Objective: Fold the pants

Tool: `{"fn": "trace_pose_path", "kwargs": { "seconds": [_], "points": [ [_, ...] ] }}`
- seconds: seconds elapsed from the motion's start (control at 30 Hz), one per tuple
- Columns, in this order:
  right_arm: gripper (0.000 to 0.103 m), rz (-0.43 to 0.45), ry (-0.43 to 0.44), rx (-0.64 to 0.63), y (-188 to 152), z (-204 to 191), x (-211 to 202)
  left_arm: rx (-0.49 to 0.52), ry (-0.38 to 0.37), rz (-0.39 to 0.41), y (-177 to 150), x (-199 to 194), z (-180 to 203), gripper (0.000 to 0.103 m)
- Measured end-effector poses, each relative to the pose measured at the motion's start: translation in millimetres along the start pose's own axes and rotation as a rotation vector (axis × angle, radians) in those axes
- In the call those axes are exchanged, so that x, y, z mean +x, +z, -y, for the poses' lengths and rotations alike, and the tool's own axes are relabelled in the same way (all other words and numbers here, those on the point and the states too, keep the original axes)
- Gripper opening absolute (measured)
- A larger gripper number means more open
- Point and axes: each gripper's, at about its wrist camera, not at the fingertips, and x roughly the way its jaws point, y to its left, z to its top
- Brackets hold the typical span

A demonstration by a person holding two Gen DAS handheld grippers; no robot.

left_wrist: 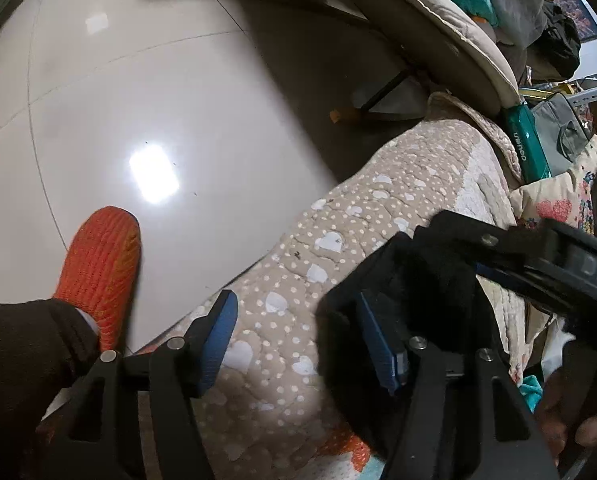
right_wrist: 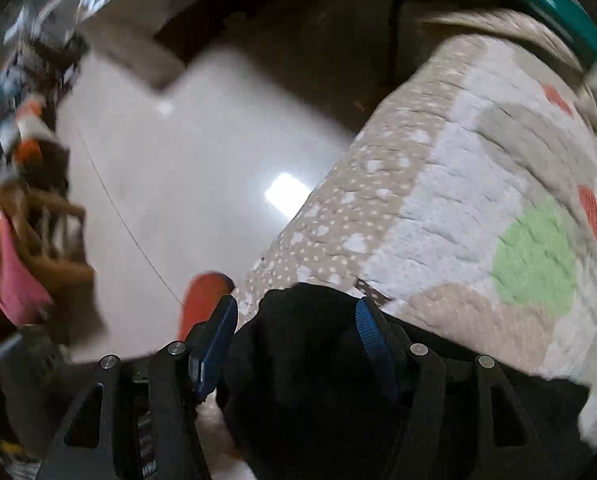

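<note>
The right wrist view is blurred. Black pants (right_wrist: 298,360) bunch between the gaping right claw (right_wrist: 296,336), grip unclear. The left claw (left_wrist: 298,336) gapes; pants (left_wrist: 426,292) sit at its 3 o'clock on the quilt (left_wrist: 358,216).

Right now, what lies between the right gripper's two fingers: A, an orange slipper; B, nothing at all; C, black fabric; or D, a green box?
C: in the right wrist view the black pants bunch between the open fingers of the right gripper, over the quilt.
</note>
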Motion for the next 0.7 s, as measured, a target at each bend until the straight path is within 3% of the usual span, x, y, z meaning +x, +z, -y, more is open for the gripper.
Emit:
{"fn": "trace_pose_path", "kwargs": {
  "seconds": [0.17,0.2,0.23,0.27,0.3,0.33,0.47,0.7],
  "points": [
    [0.067,-0.076,-0.128,-0.081,7.9,-18.0,28.7,-0.013,0.01,-0.021,-2.6,5.8,3.6,0.066],
    [0.068,-0.087,-0.155,-0.1,7.0,-24.4,35.1,-0.002,0.005,-0.031,-1.8,5.9,5.4,0.058],
    [0.067,-0.089,-0.175,-0.116,6.8,-28.1,37.6,0.013,-0.026,-0.041,-1.3,5.3,7.5,0.039],
    [0.062,-0.088,-0.221,-0.153,4.9,-35.1,40.8,0.03,-0.058,-0.051,-0.7,4.3,9.8,0.03],
    [0.044,-0.088,-0.259,-0.178,3.6,-42.4,43.3,0.053,-0.082,-0.058,-0.4,3.0,14.0,0.015],
    [0.039,-0.092,-0.268,-0.189,2.1,-45.3,43.8,0.074,-0.099,-0.065,-0.2,1.4,16.7,0.008],
    [0.024,-0.048,-0.24,-0.149,-3.7,-44.8,25.7,0.089,-0.15,-0.077,-1.9,-4.5,25.0,0.008],
    [0.02,0.096,-0.151,-0.017,-26.1,-16.3,-34.4,0.206,-0.325,-0.09,-16.7,-19.5,61.8,0.008]
  ]
}}
